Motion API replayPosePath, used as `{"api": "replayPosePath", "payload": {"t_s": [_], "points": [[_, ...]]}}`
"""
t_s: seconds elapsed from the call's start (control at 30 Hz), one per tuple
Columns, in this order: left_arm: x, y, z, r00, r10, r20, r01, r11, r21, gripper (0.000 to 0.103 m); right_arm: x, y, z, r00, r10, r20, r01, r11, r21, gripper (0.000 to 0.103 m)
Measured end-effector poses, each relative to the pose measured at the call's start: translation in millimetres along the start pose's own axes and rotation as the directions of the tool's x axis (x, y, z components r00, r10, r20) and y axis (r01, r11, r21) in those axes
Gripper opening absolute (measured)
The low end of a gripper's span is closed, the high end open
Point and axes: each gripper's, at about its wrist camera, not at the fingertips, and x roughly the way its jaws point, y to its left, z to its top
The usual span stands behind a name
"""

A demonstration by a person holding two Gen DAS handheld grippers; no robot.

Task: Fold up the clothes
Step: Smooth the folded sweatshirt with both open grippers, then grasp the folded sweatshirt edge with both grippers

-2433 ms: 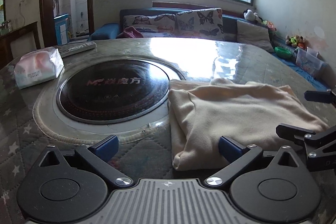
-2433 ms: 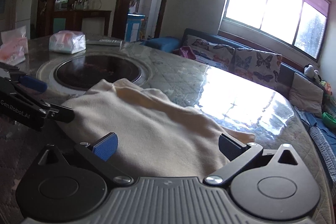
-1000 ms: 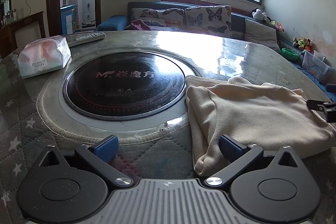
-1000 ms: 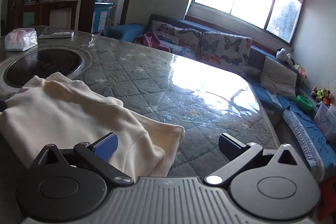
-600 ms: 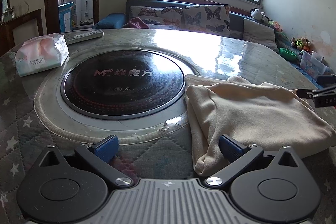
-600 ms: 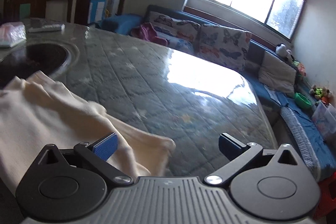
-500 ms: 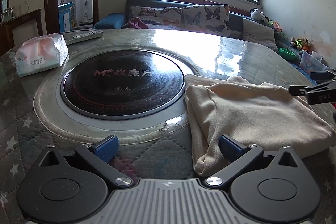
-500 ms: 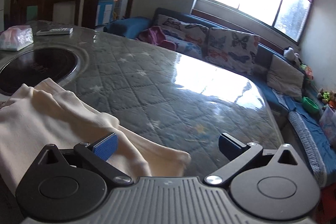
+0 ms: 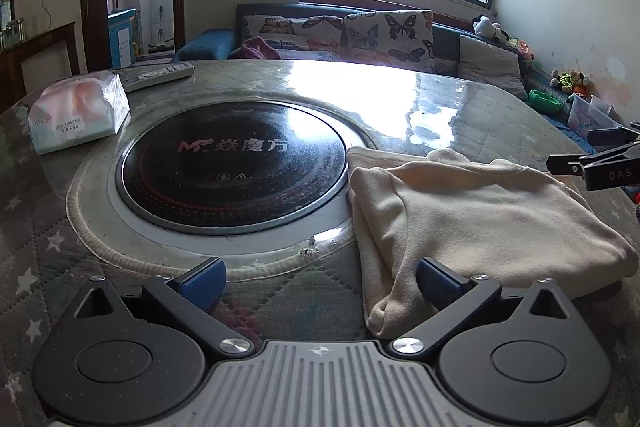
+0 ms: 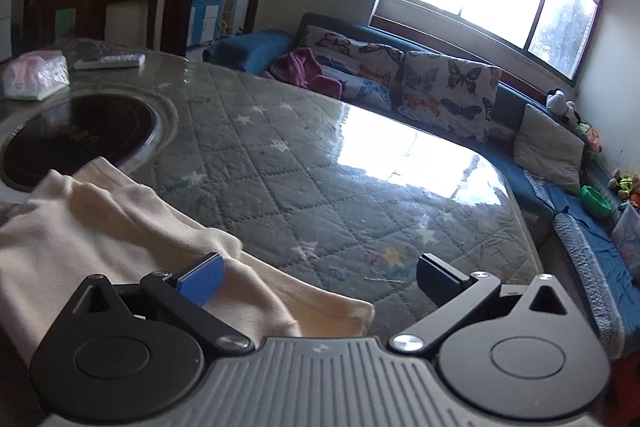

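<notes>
A cream garment (image 9: pixel 480 219) lies folded into a thick pad on the quilted table (image 9: pixel 48 227), just right of the round black hob. My left gripper (image 9: pixel 320 283) hovers open at the garment's near left corner, and its right fingertip (image 9: pixel 438 283) overlaps the fold edge without gripping it. My right gripper (image 10: pixel 320 281) is open and empty over the garment's (image 10: pixel 100 239) far right corner. In the left wrist view the right gripper (image 9: pixel 570 150) shows at the right edge, above the cloth, with its jaws apart.
A black round hob (image 9: pixel 234 163) is set into the table's middle. A tissue pack (image 9: pixel 76 115) and a remote (image 9: pixel 160 75) lie at the far left. A sofa with butterfly cushions (image 10: pixel 440 87) runs behind the table. The table's right edge (image 10: pixel 532 239) drops off beside the sofa.
The right gripper has left the middle of the garment and swung to its right corner, higher and farther away in the left view. The left gripper has barely moved. The garment lies still.
</notes>
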Motion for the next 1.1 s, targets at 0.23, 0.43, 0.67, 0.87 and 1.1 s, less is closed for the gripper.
{"api": "replayPosePath", "payload": {"t_s": [0.23, 0.43, 0.67, 0.87, 1.1], "points": [[-10, 2, 1, 1.0, 0.011, 0.008, -0.011, 1.0, -0.009, 0.103, -37, 30, -9, 0.995, 0.08, 0.056, -0.076, 0.995, -0.071, 0.103], [-13, 2, 2, 1.0, 0.019, -0.005, -0.02, 1.0, -0.02, 0.103, -57, 57, -19, 0.987, 0.146, 0.069, -0.137, 0.983, -0.121, 0.103], [-19, 0, 3, 1.0, 0.027, -0.005, -0.028, 0.999, -0.019, 0.103, -74, 90, -33, 0.975, 0.214, 0.058, -0.204, 0.967, -0.151, 0.103], [-26, 1, 4, 1.0, 0.023, 0.009, -0.023, 0.999, -0.024, 0.103, -84, 113, -41, 0.97, 0.239, 0.05, -0.226, 0.955, -0.193, 0.098], [-31, 14, 10, 0.999, 0.043, 0.033, -0.041, 0.996, -0.073, 0.103, -90, 137, -40, 0.957, 0.29, 0.028, -0.272, 0.925, -0.264, 0.082]]}}
